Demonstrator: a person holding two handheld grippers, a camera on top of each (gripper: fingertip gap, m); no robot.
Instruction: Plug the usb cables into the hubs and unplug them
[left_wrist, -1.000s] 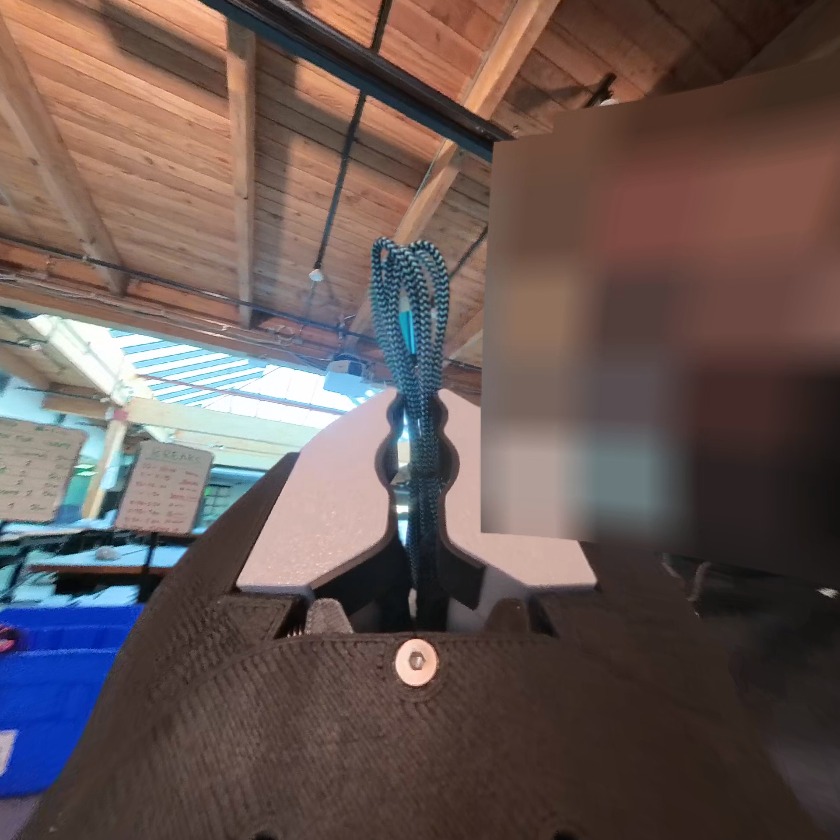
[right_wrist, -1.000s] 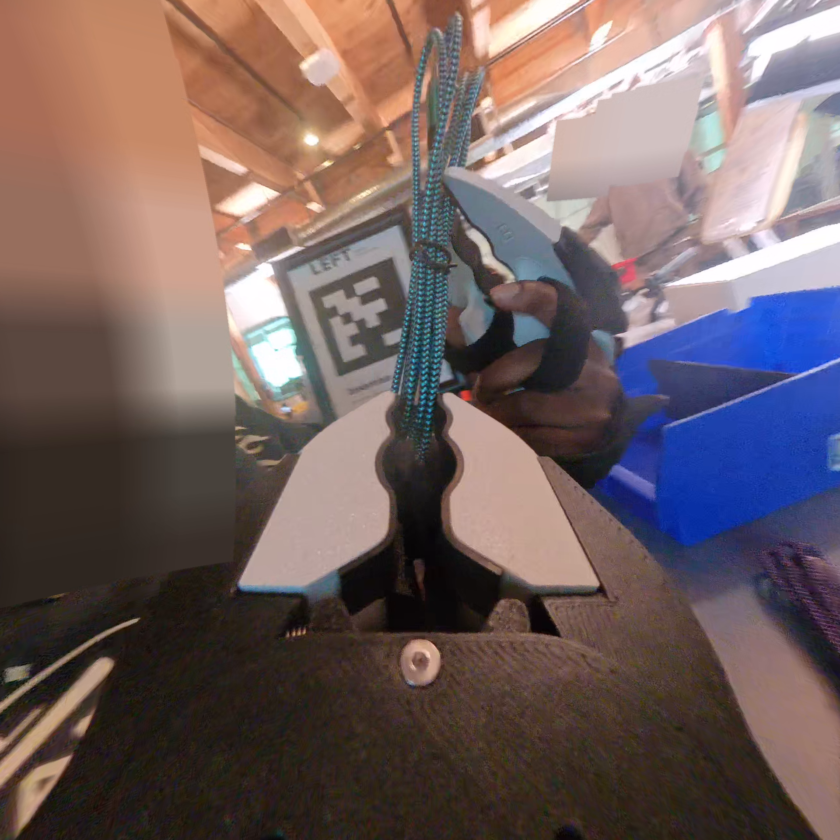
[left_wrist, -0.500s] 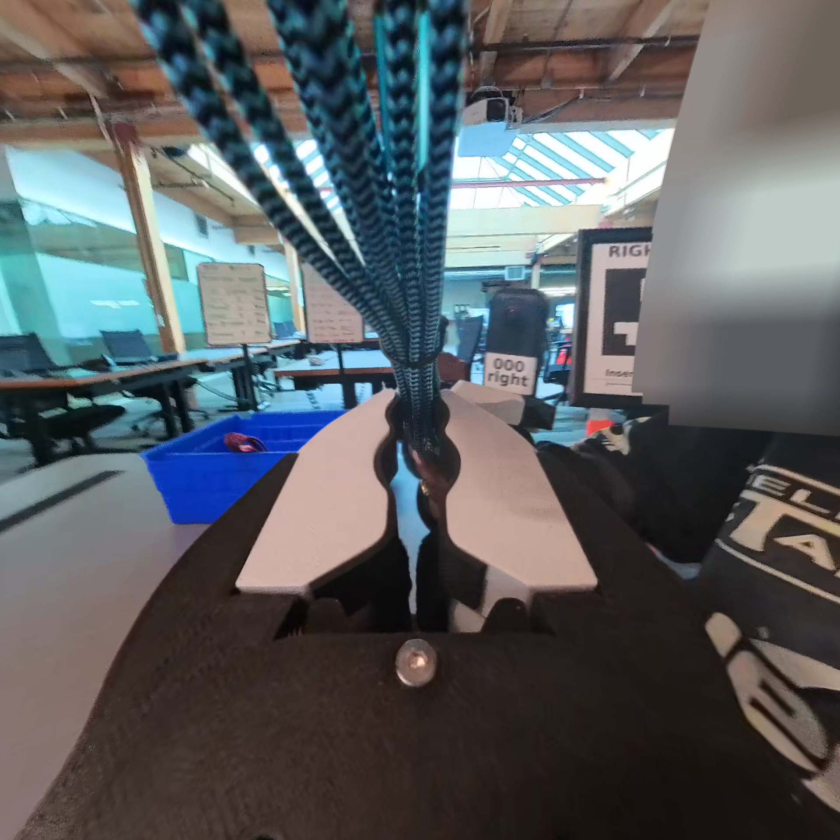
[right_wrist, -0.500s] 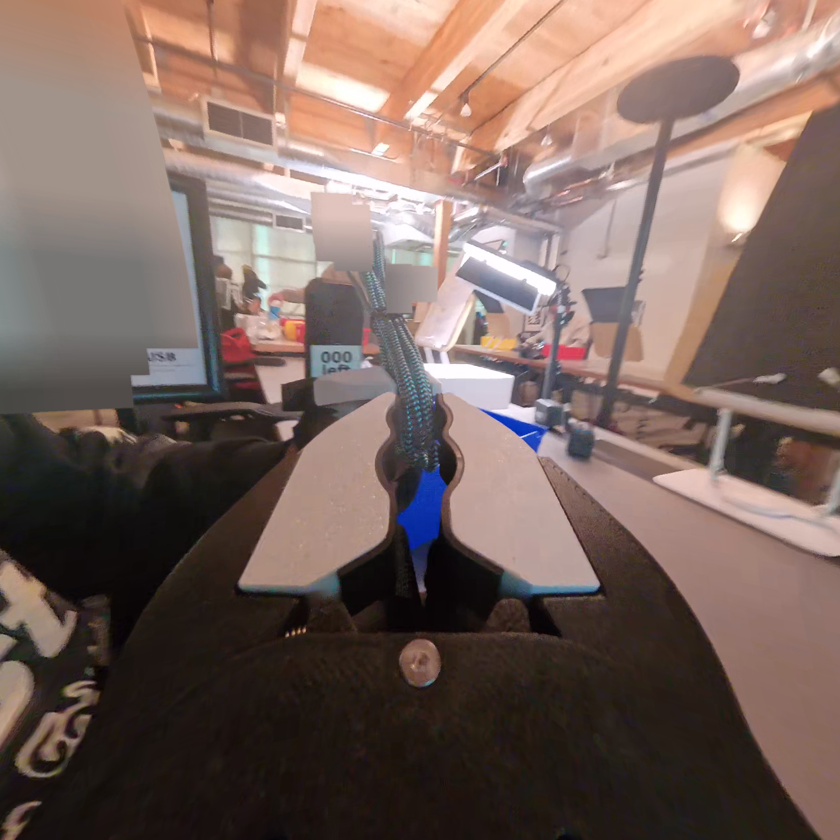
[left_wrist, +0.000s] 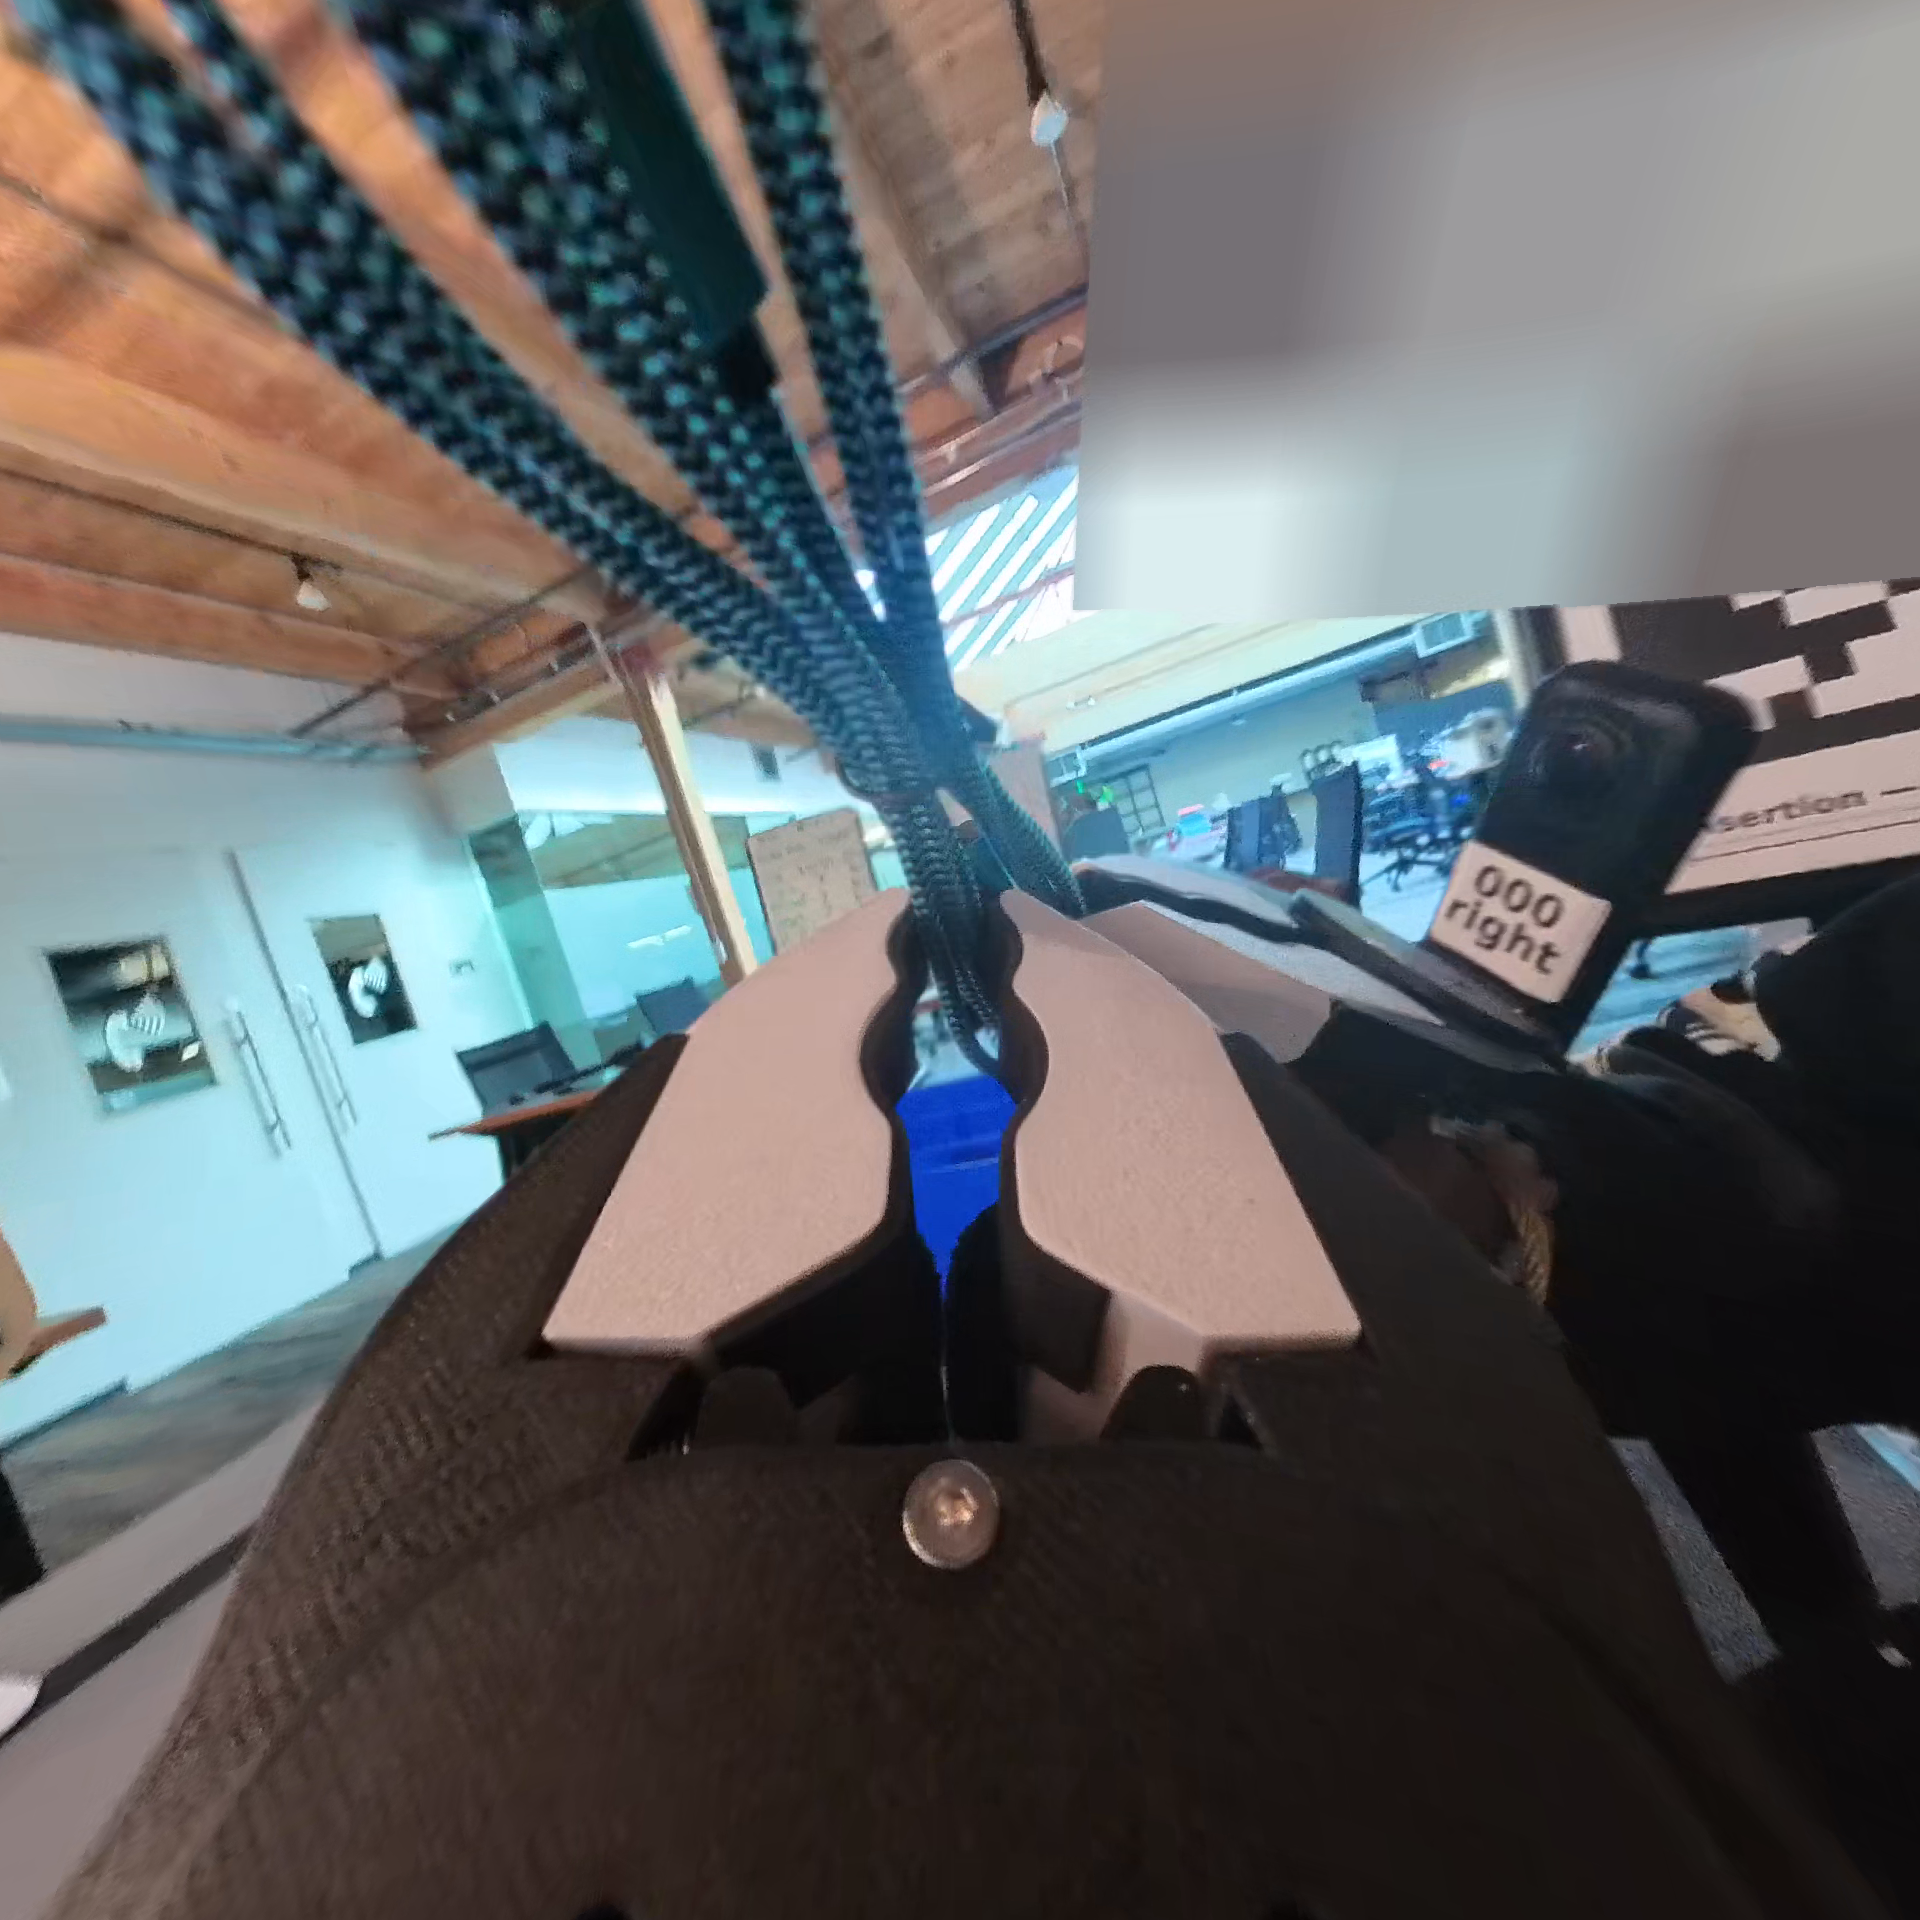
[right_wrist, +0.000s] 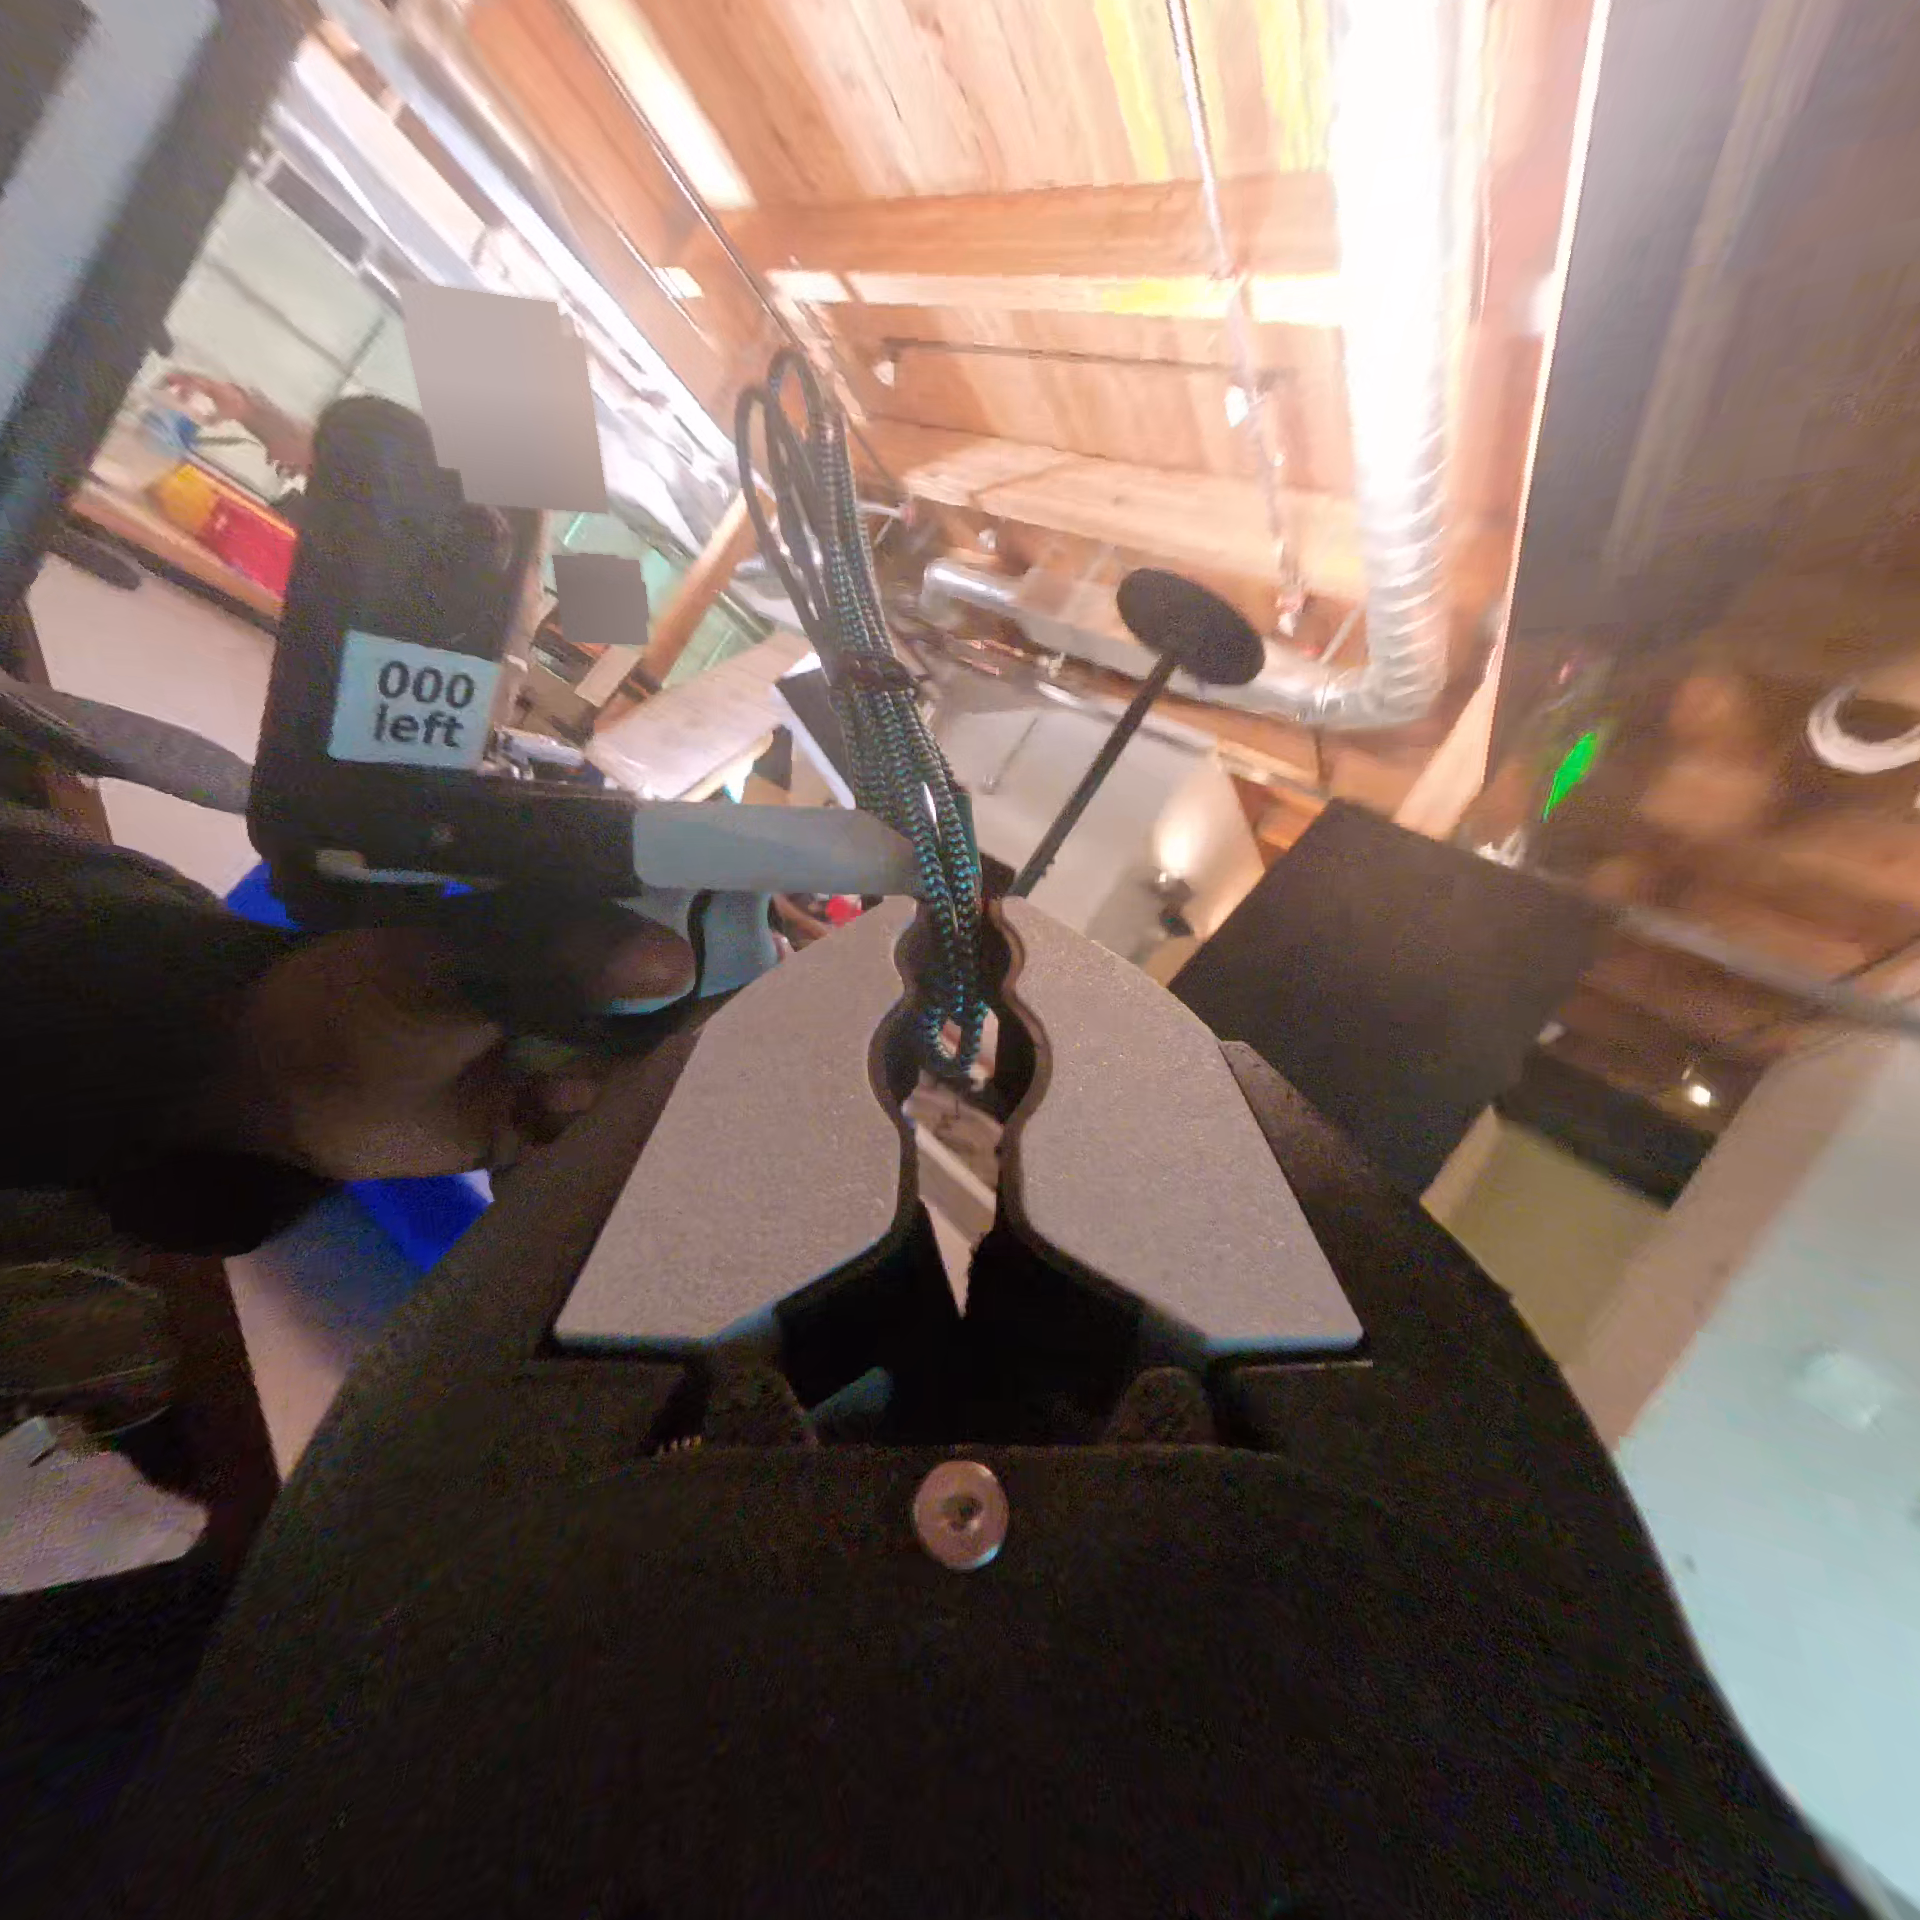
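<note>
A coiled black-and-teal braided usb cable is bundled with a small tie. My left gripper is shut on the bundle at its tips, and the loops rise up and to the left with a dark teal plug among them. My right gripper is shut on the same cable, whose loops stand above it. The left gripper's grey fingers reach in from the left and meet the cable just above my right tips. Both grippers are held in the air, tilted upward. No hub is in view.
The right gripper's camera block sits close at the right of the left wrist view. A hand holds the left gripper. A blue bin lies below. A round black disc on a pole stands behind, under a wooden ceiling.
Both grippers have stayed shut on the cable bundle. They have swung around and tilted, so both views have shifted, and the two sets of tips now sit closer together on the bundle.
</note>
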